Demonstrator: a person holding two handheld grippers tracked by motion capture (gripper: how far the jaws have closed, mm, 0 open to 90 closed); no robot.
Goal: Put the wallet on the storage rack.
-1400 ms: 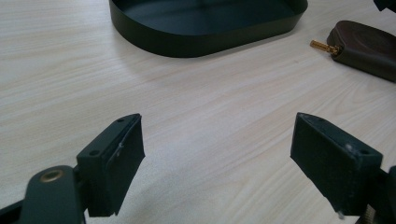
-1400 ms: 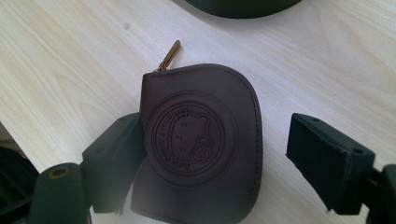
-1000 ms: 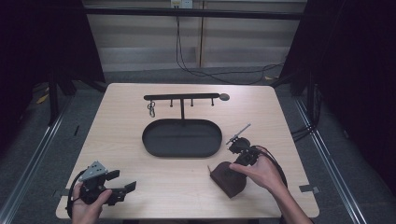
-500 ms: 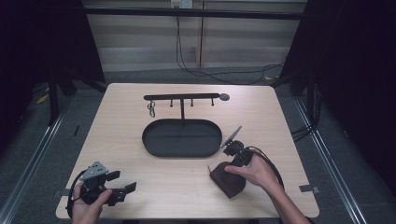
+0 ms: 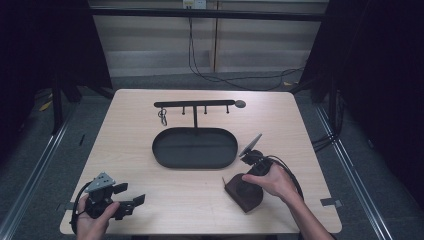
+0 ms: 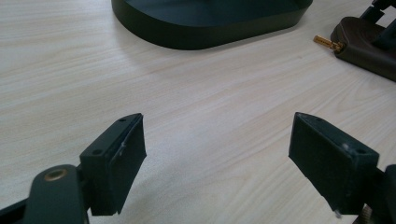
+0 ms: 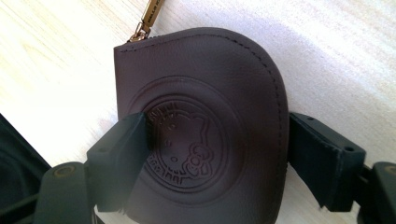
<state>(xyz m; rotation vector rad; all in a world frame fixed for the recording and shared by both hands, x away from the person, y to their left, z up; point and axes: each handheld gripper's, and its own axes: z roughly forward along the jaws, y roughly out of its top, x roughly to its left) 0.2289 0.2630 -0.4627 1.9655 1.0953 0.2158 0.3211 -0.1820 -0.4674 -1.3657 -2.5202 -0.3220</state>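
A dark brown leather pouch (image 5: 246, 194) with an embossed round emblem lies flat on the table at the front right, its gold zipper pull (image 7: 149, 14) pointing away. My right gripper (image 5: 241, 188) points down onto the pouch (image 7: 205, 116). Its jaws have just been closing: one pad hangs over the emblem, the other stands at the pouch's curved edge, and neither visibly presses. My left gripper (image 5: 131, 194) rests near the front left corner, open and empty (image 6: 217, 158), facing the pouch (image 6: 369, 44) across bare wood.
A black oval tray (image 5: 160, 155) sits mid-table, its wall (image 6: 205, 32) ahead of the left jaws. Behind it stands a black hook rack (image 5: 195, 104) with a small ring (image 5: 163, 116) hanging at its left. Cables trail from both grippers. Dark floor surrounds the table.
The right hand has sunk and shifted slightly left, bringing its jaws down around the pouch. The left hand has stayed put.
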